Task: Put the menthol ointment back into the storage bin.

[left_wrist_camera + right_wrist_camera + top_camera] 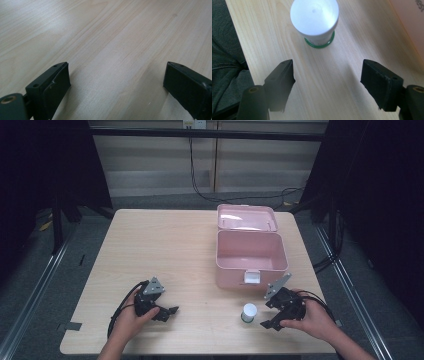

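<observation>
White-capped bottle [248, 312] with green base, upright near right gripper [272, 314]

An open box [251, 251] is set on the table [160, 245], right of centre, its lid [246, 217] laid back behind it. A small bottle [248, 312] is placed before the box, near the front edge.

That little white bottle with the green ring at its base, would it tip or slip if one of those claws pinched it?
The small white bottle with a green base ring looks smooth, so maybe slightly slippery. It stands upright on a narrow base, so a sideways nudge might topple it. Probably light.
</observation>
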